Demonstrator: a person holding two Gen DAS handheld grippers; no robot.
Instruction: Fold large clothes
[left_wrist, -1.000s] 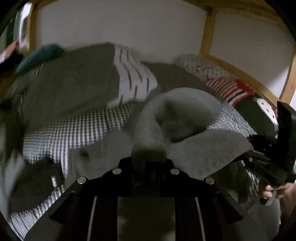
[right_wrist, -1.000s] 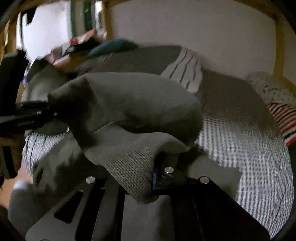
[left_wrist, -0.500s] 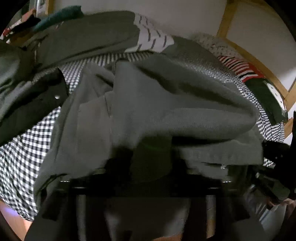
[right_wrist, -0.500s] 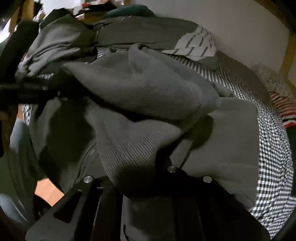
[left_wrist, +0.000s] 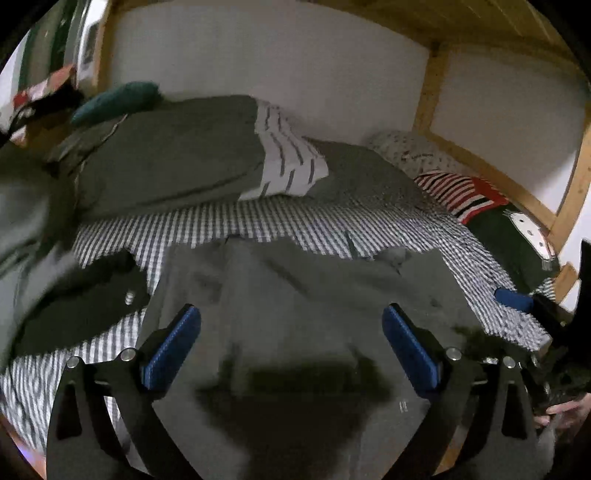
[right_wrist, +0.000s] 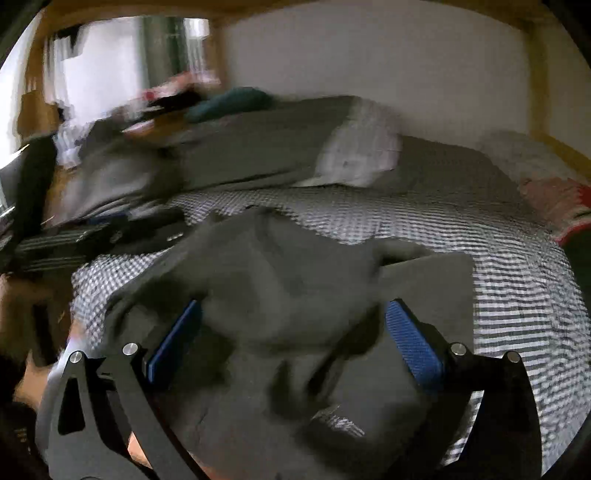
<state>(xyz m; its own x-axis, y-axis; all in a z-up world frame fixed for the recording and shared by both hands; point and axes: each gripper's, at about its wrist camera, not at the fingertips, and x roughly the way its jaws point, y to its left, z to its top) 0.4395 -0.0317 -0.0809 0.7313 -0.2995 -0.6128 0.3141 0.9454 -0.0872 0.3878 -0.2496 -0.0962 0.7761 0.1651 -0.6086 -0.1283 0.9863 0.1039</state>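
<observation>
A large grey garment (left_wrist: 295, 295) lies spread and rumpled on the checked bed cover (left_wrist: 258, 225); it also shows in the right wrist view (right_wrist: 280, 288). My left gripper (left_wrist: 291, 332) is open above the garment's near part, blue pads (left_wrist: 173, 347) wide apart and empty. My right gripper (right_wrist: 291, 332) is open over the same garment, its pads (right_wrist: 413, 343) apart and empty. The right gripper's blue tip (left_wrist: 513, 298) shows at the right edge of the left wrist view. The right wrist view is motion-blurred.
A grey blanket (left_wrist: 166, 155) and a striped white pillow (left_wrist: 288, 166) lie at the back. A red striped cloth (left_wrist: 461, 192) and a dark green cushion (left_wrist: 517, 236) lie at the right. Dark clothes (left_wrist: 74, 306) lie at the left. A wooden frame (left_wrist: 428, 88) stands against the wall.
Both grippers were shut on the grey garment and held it up; now both are open and the garment lies on the bed. Both grippers have drawn back.
</observation>
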